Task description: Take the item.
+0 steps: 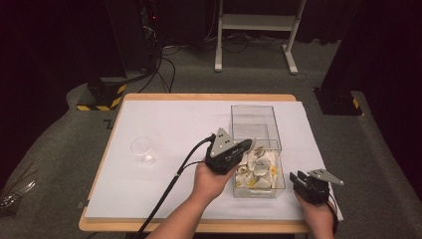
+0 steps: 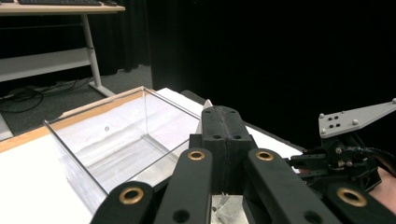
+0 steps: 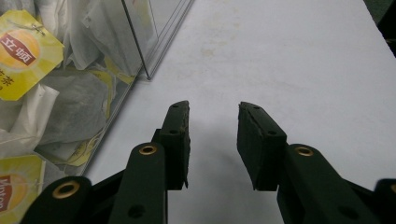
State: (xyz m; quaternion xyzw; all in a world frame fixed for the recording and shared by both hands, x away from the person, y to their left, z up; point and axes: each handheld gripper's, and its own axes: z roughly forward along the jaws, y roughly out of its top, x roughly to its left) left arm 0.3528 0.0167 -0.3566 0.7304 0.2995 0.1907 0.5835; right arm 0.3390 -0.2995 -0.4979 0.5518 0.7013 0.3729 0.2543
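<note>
Teabag [image 2: 206,108] pinched between left jaws

Clear plastic box [image 1: 256,117], rectangular, open-topped, upright on the white table sheet at right of centre. Near half is piled with tea bags [image 1: 259,169]: white paper sachets, some with yellow tags bearing a red logo, lying jumbled at all angles. Far half of the box is bare. One tea bag [image 2: 206,105], white, is pinched upright above the box; a pointed corner is visible.
</note>
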